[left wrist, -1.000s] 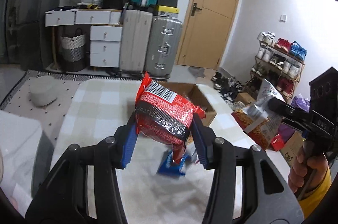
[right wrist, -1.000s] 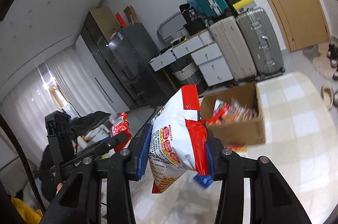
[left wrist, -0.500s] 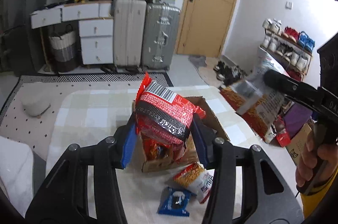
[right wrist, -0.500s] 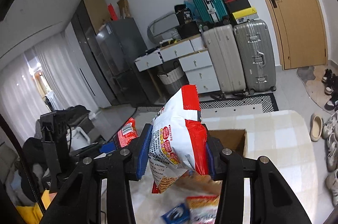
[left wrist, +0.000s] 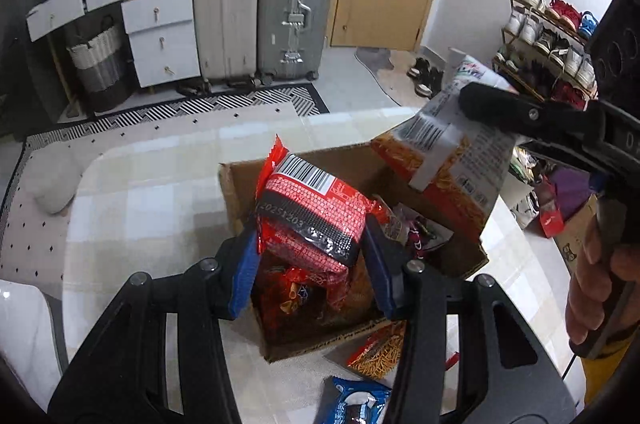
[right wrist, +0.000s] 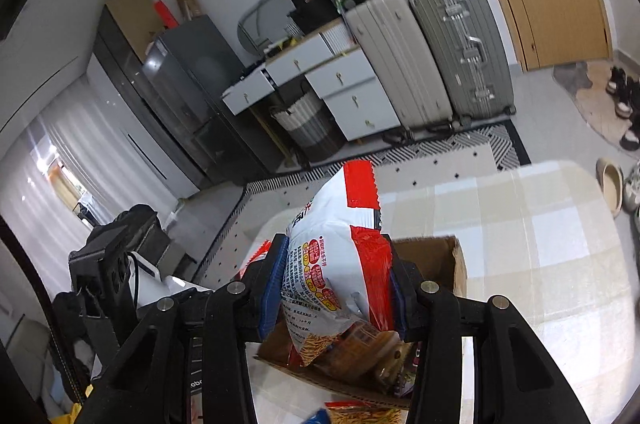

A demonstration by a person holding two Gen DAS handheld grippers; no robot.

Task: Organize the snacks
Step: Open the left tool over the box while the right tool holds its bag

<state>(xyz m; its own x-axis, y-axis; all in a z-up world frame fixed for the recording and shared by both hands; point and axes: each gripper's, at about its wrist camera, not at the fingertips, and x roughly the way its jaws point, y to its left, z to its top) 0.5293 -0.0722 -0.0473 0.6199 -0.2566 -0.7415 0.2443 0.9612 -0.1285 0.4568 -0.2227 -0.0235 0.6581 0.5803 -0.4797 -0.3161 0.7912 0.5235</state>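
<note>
The left tool [left wrist: 310, 262] is clenched on a red snack packet [left wrist: 314, 220], held over an open cardboard box [left wrist: 240, 191] of snacks on the checked surface [left wrist: 140, 207]. The right tool [right wrist: 336, 288] grips a white-and-red bag [right wrist: 340, 264] above the same box. An orange packet [left wrist: 378, 354] and a blue packet [left wrist: 354, 400] lie below the left tool.

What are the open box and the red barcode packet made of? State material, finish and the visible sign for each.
Box: looks like corrugated cardboard, matte brown, with raw, slightly frayed wall edges and creased corners.
Red packet in the left hand-held gripper: probably thin plastic film, glossy; it catches highlights, wrinkles, and has a serrated sealed end.
</note>
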